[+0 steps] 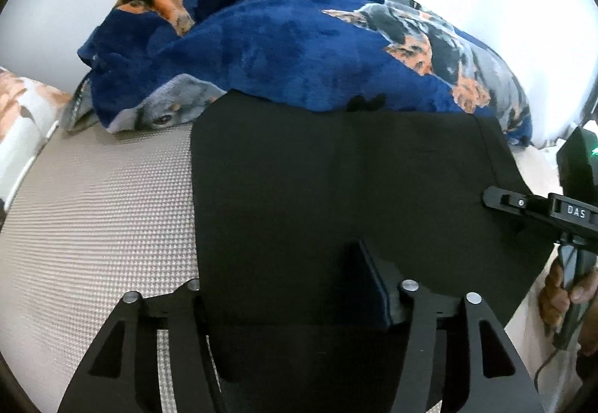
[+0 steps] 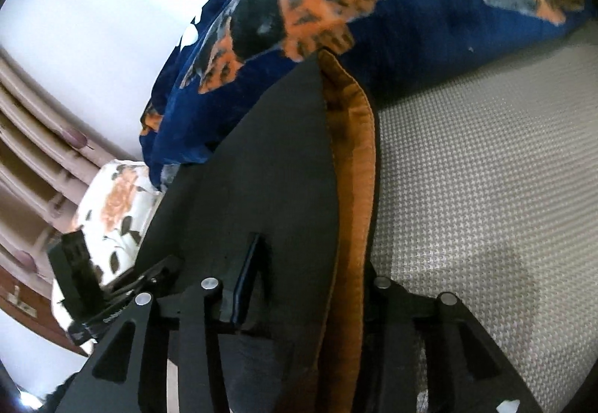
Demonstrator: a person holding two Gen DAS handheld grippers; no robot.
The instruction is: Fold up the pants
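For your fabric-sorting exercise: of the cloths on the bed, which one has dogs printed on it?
The navy blanket heaped behind the pants; the pants are plain black, the pillow floral.

Surface: a bed [image 1: 93, 211] covered in beige, waffle-textured fabric.
On it: black pants [image 1: 336, 196] are laid flat, a brown layer [image 2: 355, 188] showing beneath.
Behind: a navy dog-print blanket [image 1: 284, 39] is heaped against them.
Edge: a floral pillow [image 1: 22, 129].
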